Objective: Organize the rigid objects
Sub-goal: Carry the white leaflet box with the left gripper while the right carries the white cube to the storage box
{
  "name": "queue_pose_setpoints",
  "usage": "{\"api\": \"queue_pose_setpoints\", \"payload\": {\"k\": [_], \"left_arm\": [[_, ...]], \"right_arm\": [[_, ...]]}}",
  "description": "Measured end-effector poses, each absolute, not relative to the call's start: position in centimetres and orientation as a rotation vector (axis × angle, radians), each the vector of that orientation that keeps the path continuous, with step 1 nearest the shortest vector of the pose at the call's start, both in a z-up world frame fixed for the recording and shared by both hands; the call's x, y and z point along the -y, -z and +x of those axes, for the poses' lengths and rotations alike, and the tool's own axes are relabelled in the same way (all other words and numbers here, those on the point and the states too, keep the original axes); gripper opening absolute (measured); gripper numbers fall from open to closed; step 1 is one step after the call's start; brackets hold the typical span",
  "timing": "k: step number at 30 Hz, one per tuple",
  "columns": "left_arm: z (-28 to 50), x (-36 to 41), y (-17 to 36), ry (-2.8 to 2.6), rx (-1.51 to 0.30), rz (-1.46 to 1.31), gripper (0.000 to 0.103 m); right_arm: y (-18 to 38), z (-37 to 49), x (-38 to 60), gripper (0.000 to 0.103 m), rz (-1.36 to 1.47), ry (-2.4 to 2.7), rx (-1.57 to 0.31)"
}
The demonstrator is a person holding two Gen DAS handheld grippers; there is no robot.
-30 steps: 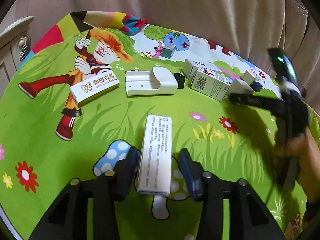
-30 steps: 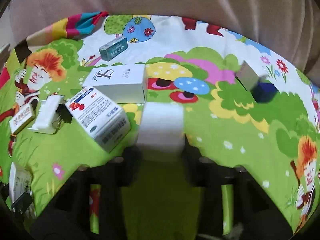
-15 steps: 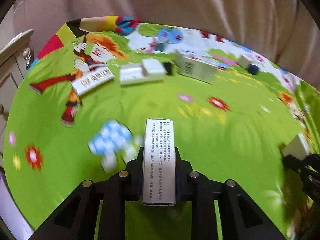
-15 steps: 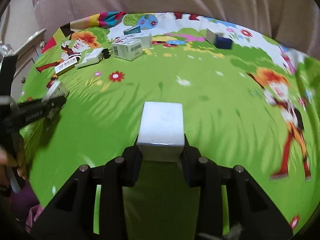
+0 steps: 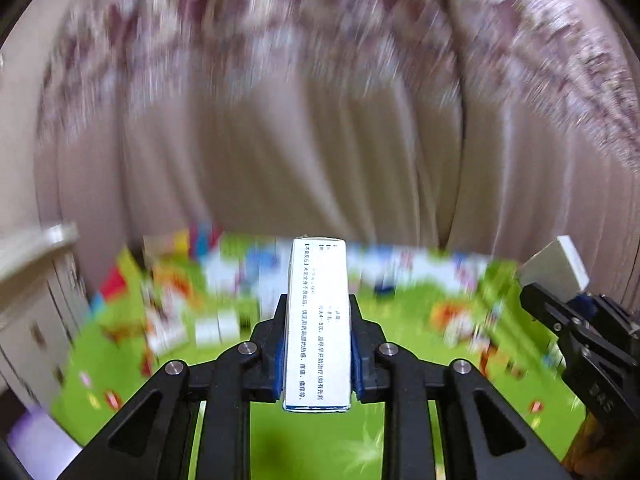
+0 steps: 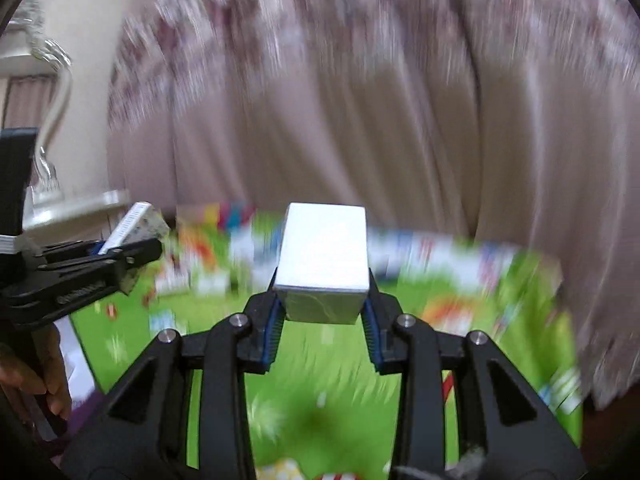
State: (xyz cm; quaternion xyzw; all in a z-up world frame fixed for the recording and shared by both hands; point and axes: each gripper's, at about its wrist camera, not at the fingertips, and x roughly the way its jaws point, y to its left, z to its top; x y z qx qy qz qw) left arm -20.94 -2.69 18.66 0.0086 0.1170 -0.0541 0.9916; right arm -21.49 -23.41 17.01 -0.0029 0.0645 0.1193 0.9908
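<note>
Both grippers have swung up and away from the bench since half a second ago: each camera, which then looked down on the cartoon-printed green cloth, now faces the pale curtain, with the cloth a blurred band low beyond the jaws. That suggests both pickups are done and the carry has begun. In the right wrist view, the right gripper is clamped on a plain white box, held between and projecting ahead of its jaws. The left gripper stays clamped on a narrow printed carton, standing lengthwise between its jaws. Other boxes on the cloth are too smeared to name. No destination shows yet.
</note>
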Motion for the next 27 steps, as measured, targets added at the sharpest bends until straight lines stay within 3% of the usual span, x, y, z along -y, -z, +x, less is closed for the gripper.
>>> {"api": "queue_pose_setpoints", "payload": {"k": [5,10,16,27], "left_arm": [[-25.0,3.5,-22.5,0.096,-0.045,0.049,0.025],[-27.1,3.0,-24.3,0.058,0.076,0.063,0.025],[-28.0,1.9,-24.7,0.048,0.086,0.057,0.025],[-27.9,-2.3,-21.3,0.02,-0.078,-0.016,0.025]], "right_arm": [[-21.4,-27.5,23.1,0.039,-0.045,-0.192,0.138],[-23.1,-30.5,21.5,0.039,-0.093,-0.17,0.262],[-23.4,-31.0,19.9,0.039,-0.136,-0.203,0.267],[-22.2,-30.0,17.9,0.039,-0.132,-0.326,0.156]]}}
